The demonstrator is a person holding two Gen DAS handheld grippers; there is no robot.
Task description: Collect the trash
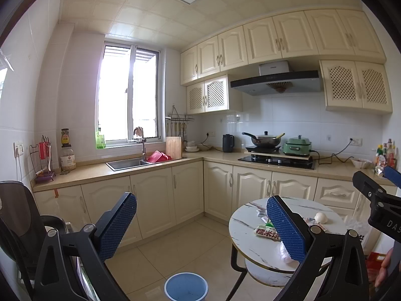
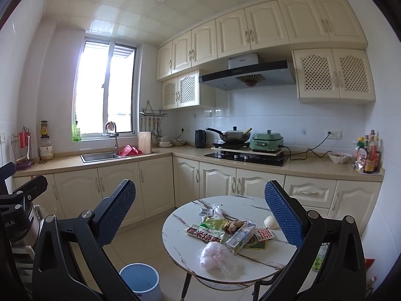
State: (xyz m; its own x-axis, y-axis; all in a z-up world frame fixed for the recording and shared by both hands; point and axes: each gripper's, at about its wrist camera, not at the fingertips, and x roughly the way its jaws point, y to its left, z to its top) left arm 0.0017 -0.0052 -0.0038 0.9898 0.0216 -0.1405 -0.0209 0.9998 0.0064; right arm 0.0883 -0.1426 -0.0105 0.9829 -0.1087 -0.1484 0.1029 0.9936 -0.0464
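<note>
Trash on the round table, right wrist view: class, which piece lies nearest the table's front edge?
The crumpled clear plastic bag, pinkish and see-through. It sits by the near rim of the round table, in front of the carton and the printed wrappers, which are flat or boxy.

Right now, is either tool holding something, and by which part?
Nothing is held. The left tool and the right tool are both open with nothing between their fingers. The trash lies untouched on the round table, the blue bin beside it.
</note>
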